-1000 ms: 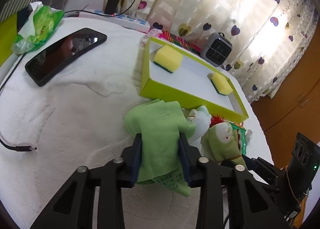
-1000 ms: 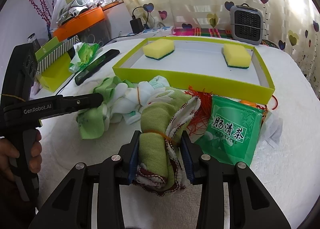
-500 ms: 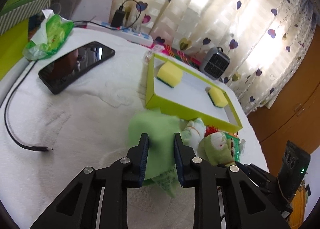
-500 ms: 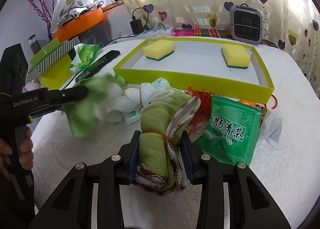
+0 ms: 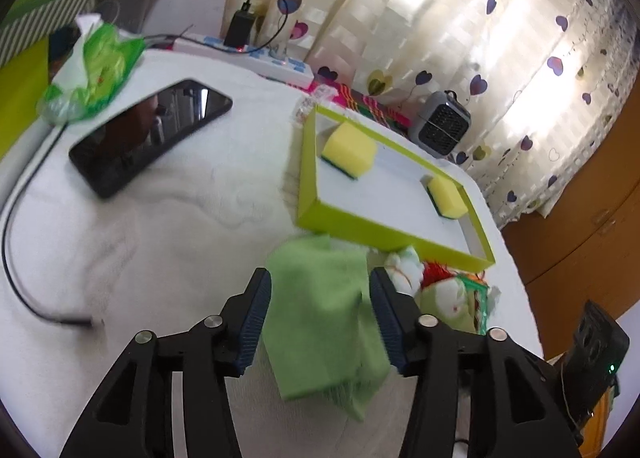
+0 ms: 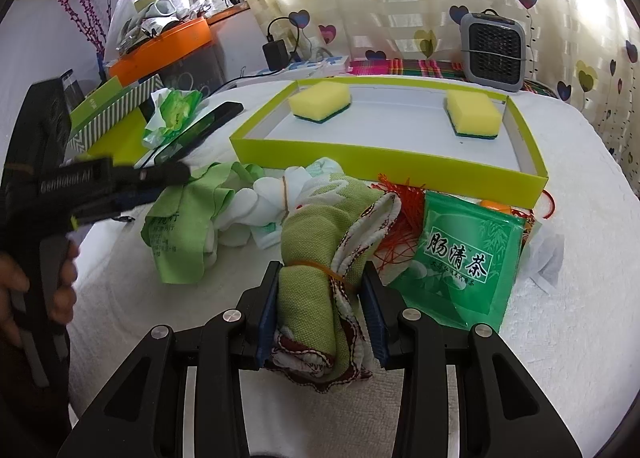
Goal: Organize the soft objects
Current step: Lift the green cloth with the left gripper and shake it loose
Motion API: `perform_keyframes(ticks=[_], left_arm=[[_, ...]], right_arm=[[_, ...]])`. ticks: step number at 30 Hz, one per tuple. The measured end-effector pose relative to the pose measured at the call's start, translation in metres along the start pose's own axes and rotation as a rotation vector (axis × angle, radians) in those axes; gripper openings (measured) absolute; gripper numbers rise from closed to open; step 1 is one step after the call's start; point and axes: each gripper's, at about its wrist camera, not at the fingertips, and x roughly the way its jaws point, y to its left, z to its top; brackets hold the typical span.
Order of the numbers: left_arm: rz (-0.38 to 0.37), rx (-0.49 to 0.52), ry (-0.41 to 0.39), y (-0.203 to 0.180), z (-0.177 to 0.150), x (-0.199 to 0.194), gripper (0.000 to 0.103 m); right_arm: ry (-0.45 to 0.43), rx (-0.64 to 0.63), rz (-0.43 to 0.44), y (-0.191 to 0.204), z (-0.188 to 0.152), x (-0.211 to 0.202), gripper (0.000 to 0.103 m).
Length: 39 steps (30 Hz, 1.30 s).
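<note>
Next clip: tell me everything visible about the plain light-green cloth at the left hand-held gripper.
The light-green cloth is thin, soft and loosely crumpled, with small dark print near one edge. It lies on the white towel just short of the yellow-green tray, against a white cloth bundle. It sits between the left hand-held gripper's opening jaws.

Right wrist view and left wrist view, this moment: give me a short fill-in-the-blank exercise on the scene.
1. The lime-green tray holds ___ yellow sponges.
2. The right gripper is shut on a rolled ___ towel.
3. The light green cloth lies between the opening jaws of the ___ gripper.

Missing words: two; green; left
</note>
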Motion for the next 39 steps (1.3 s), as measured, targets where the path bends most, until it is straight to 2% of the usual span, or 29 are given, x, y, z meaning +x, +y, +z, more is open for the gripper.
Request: perform_keyframes(ticks=[4,9,15,17,18,22,34,39], left_arm=[[0.071,0.066,0.042,-0.008,0.01,0.012,0.057],[0.056,0.09,0.161,-0.01,0.014,0.038,0.057],[0.08,0.134,0.198,-0.016,0.01,0.043,0.056],[0.066,0.107,0.189,-0.011,0.011,0.042,0.045],[0.062,0.094,0.182,-0.009,0.012,0.041,0.035],[0.059,0.078,0.135,-0.006,0.013,0.031,0.028],[0.055,0.033,0.015,0.003,0.014,-0.009,0.024],[0.008,-0.016,-0.062,0.014,0.01,-0.031,0.022]], right_arm=[[0.005,0.009,0.0,-0.001,0.0,0.001,0.039],[0.009,0.014,0.009,-0.001,0.0,0.003,0.039],[0.012,0.02,0.015,-0.003,0.001,0.004,0.039],[0.011,0.019,0.016,-0.003,0.001,0.004,0.039],[0.011,0.019,0.017,-0.003,0.0,0.004,0.039],[0.011,0.019,0.016,-0.003,0.001,0.004,0.039],[0.009,0.018,0.018,-0.003,0.0,0.003,0.039],[0.003,0.02,0.019,-0.002,0.0,0.003,0.039]])
